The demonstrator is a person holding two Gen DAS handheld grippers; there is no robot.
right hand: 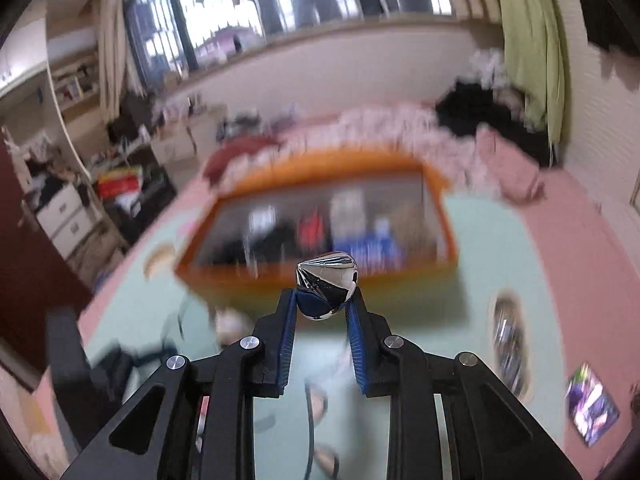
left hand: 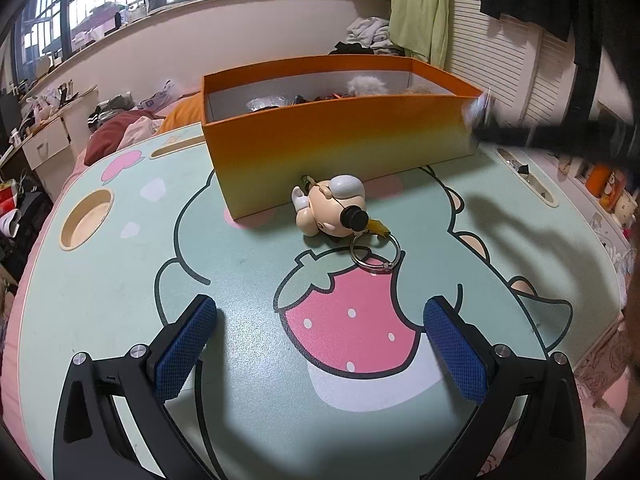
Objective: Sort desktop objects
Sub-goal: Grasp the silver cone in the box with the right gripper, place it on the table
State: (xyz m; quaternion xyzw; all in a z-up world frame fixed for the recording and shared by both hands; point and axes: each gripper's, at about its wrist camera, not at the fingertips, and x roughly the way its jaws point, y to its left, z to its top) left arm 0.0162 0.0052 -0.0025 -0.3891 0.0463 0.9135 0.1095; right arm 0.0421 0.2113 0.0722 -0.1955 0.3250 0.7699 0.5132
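My right gripper [right hand: 325, 300] is shut on a shiny chrome cone-shaped object [right hand: 327, 280], held above the table in front of the orange box [right hand: 320, 276]; that view is motion-blurred. In the left wrist view the same gripper [left hand: 478, 110] shows as a dark blur at the orange box's [left hand: 340, 148] right corner. My left gripper [left hand: 320, 332] stands open and empty low over the table. Ahead of it lies a cartoon figure keychain [left hand: 330, 210] with a metal ring [left hand: 374, 252], close against the box's front wall. The box holds several items.
The lap table [left hand: 100, 300] has a pastel cartoon and strawberry print, a round cup recess [left hand: 86, 218] at left and a slot [left hand: 524, 174] at right. It sits on a pink bed with clothes. A desk and drawers stand at left.
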